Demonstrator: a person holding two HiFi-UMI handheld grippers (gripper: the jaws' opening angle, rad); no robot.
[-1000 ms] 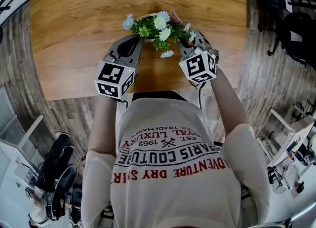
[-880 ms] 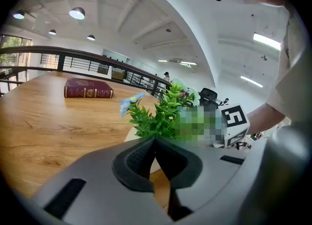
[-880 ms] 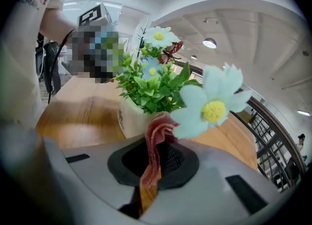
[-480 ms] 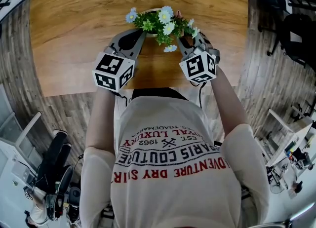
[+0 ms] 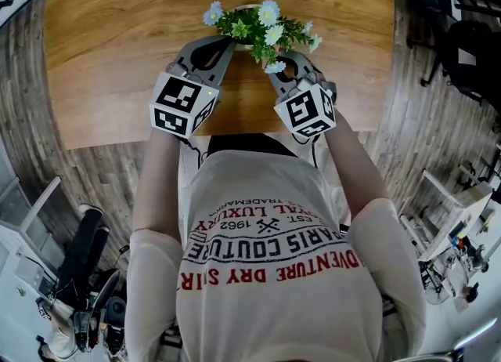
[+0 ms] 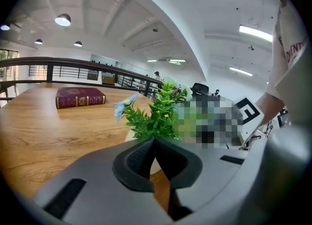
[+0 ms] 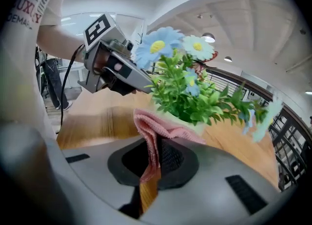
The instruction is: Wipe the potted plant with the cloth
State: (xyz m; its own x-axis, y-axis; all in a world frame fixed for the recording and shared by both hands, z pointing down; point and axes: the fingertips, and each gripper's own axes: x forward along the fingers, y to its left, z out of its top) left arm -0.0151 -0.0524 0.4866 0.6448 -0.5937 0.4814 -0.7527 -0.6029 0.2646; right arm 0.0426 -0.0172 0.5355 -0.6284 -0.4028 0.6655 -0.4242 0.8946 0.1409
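Note:
A potted plant (image 5: 257,25) with green leaves and white and blue flowers stands in a white pot (image 7: 195,124) on the wooden table (image 5: 117,55). My left gripper (image 5: 225,45) is shut, its tips at the pot's left rim (image 6: 130,135); whether it pinches the rim I cannot tell. It also shows in the right gripper view as the left gripper (image 7: 147,88) reaching in under the flowers. My right gripper (image 5: 280,67) is shut on a pink cloth (image 7: 152,143), which lies folded against the near side of the pot, below the leaves.
A dark red book (image 6: 80,97) lies farther back on the table. The table's near edge (image 5: 235,139) runs just in front of the person's body. A black railing (image 6: 73,65) stands beyond the table.
The right gripper has slid the cloth from the pot's far right side round toward its near side. The plant now shows slightly farther up the head view. The left gripper stayed at the pot.

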